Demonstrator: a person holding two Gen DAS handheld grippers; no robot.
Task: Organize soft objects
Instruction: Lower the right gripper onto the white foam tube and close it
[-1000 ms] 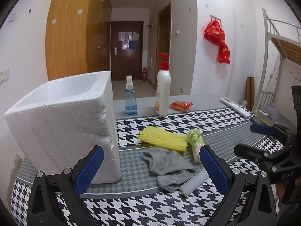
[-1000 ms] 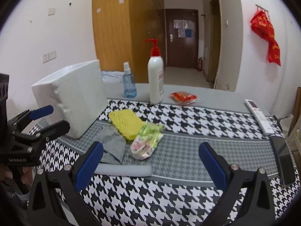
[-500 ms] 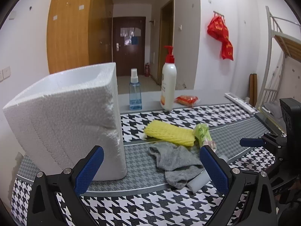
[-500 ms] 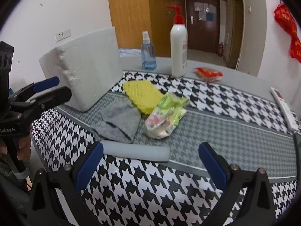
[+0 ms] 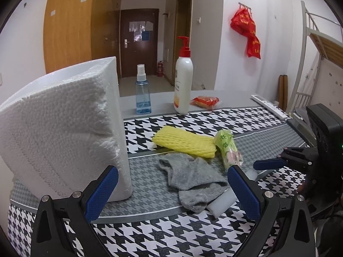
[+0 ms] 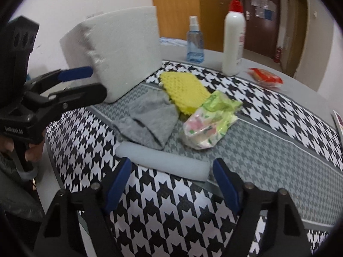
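1. My right gripper (image 6: 170,174) hung low over the houndstooth tablecloth (image 6: 268,115), jaws spread wide with nothing between them.
2. Its two blue fingers (image 6: 118,184) stood on either side of the white foam tube (image 6: 163,162), which lay flat on the cloth just ahead of the tips; whether they touched it I could not tell.
3. My left gripper (image 5: 171,190) was also spread apart and empty, held above the near edge of the table.
4. Its left finger sat in front of the white foam box (image 5: 62,128), which stood upright on the left part of the cloth.
5. The grey sock (image 6: 148,120) lay crumpled just beyond the tube, with one edge over it in the left wrist view.
6. The yellow foam net (image 6: 184,90) lay flat behind the sock, touching it.
7. The green floral tissue pack (image 6: 210,122) rested against the net's right side, close to the sock.
8. Farther back, on the bare grey tabletop, stood a blue spray bottle (image 5: 142,94) and a white pump bottle (image 5: 183,79) with a red top, near each other.
9. A red snack packet (image 5: 205,101) lay to the right of the pump bottle.
10. A white remote (image 5: 268,106) lay at the far right edge of the table.
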